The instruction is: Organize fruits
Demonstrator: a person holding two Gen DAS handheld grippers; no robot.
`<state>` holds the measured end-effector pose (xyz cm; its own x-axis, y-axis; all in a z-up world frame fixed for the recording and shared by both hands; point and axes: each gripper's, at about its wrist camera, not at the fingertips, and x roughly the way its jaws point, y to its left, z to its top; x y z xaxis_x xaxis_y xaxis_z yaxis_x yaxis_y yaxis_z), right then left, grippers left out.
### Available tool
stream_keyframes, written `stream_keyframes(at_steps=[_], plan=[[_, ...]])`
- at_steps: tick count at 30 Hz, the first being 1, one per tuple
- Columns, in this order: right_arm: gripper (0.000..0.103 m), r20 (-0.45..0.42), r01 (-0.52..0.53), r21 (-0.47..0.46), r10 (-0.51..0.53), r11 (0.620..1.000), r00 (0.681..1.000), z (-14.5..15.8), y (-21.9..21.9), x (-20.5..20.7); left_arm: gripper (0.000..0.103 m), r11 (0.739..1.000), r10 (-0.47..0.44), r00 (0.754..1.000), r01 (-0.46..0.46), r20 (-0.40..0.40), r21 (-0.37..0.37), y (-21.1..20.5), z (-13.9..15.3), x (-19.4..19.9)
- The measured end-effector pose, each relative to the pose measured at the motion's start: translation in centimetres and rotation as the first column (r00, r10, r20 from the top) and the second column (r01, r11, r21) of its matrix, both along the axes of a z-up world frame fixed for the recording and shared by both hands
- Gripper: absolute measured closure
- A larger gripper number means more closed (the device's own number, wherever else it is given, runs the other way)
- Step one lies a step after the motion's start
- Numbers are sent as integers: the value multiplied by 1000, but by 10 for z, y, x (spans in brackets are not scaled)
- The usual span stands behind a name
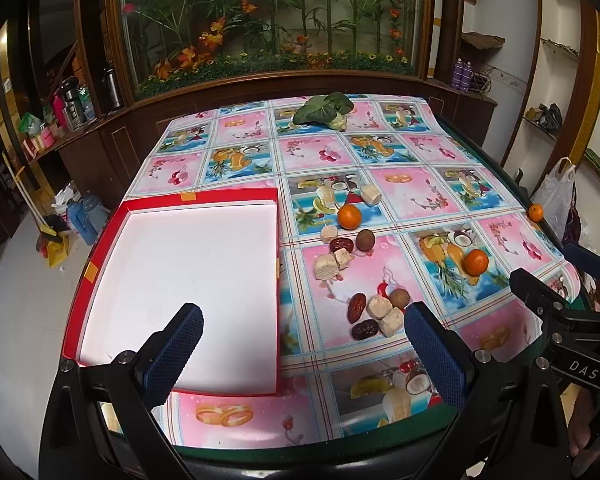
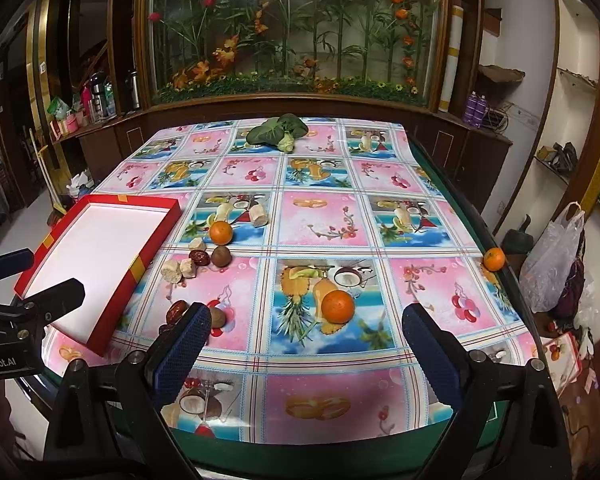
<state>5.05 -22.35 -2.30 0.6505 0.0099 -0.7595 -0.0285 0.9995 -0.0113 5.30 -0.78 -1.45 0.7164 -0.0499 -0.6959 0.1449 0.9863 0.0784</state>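
Note:
A red tray with a white floor (image 1: 100,240) (image 2: 156,232) lies on the table's left side and holds nothing. Three tangerines lie on the cloth: one mid-table (image 1: 349,216) (image 2: 221,232), one nearer (image 1: 476,261) (image 2: 337,306), one at the right edge (image 1: 535,212) (image 2: 494,259). Red dates (image 1: 341,245), brown round fruits (image 1: 365,239) (image 2: 221,256) and pale beige chunks (image 1: 325,267) (image 2: 171,271) are scattered right of the tray. My left gripper (image 1: 302,322) is open above the tray's near right corner. My right gripper (image 2: 306,322) is open above the near tangerine.
A leafy green vegetable (image 1: 326,109) (image 2: 278,130) lies at the table's far edge. The table carries a pink and blue fruit-print cloth (image 1: 420,184). A plastic bag (image 2: 552,260) hangs off the right side. A wooden cabinet with a flower display stands behind.

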Motion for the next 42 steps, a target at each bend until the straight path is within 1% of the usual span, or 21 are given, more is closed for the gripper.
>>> stream_keyframes(at_steps=[3,5,7,9,13,15,17,21,23,24,29,32,34,36,38,39,40,41,42], plan=[[7,-6,-3,-11,3,1000,1000,-3,1,2,2,1000,-13,1000,13,-15,-18,2,-4,4],[8,-12,-5,-6,5,1000,1000,-6,-1,3,2,999,-24,999,23,-25,-38,3,-6,8],[12,-23,-1,-2,1,1000,1000,-9,-3,6,2,998,-41,999,39,-32,-58,5,-7,10],[16,-30,-4,11,4,1000,1000,-13,-6,8,2,997,-51,998,50,-32,-53,6,-9,13],[25,-58,-5,22,7,1000,998,-24,-8,15,11,996,-70,996,67,-58,-58,6,-18,20],[27,-66,-7,31,9,1000,998,-30,-8,19,15,995,-83,993,77,-84,-70,5,-25,25],[29,-76,-6,35,9,999,997,-35,-9,23,23,993,-98,989,90,-108,-74,3,-31,31],[32,-107,3,40,1,999,994,-48,-15,33,29,992,-109,979,96,-173,-81,0,-45,47],[36,-123,8,45,-3,999,992,-54,-17,38,35,991,-115,972,99,-203,-86,-4,-53,54],[38,-126,10,49,-4,999,992,-57,-18,40,36,991,-118,969,101,-217,-86,-5,-56,57],[38,-154,32,56,-23,998,988,-72,-27,50,36,983,-171,950,145,-261,-116,-21,-72,61],[41,-166,40,63,-29,997,986,-78,-32,54,39,978,-205,941,185,-268,-95,-36,-79,64],[45,-170,40,71,-28,997,985,-80,-35,58,40,973,-231,934,217,-271,-83,-47,-85,69],[48,-176,39,77,-25,996,984,-83,-36,61,45,972,-234,930,221,-285,-76,-56,-91,75],[52,-184,39,81,-24,996,983,-87,-38,64,47,970,-242,929,229,-281,-78,-65,-93,76],[56,-190,39,79,-24,996,982,-89,-38,65,48,972,-236,929,228,-283,-64,-69,-95,78],[59,-193,40,78,-25,996,981,-90,-38,67,53,972,-233,929,226,-286,-58,-71,-97,79],[61,-199,41,77,-25,996,980,-92,-38,67,56,973,-232,929,226,-289,-56,-73,-99,80],[63,-201,41,79,-25,996,979,-93,-39,68,56,973,-228,928,224,-293,-49,-75,-100,81]])
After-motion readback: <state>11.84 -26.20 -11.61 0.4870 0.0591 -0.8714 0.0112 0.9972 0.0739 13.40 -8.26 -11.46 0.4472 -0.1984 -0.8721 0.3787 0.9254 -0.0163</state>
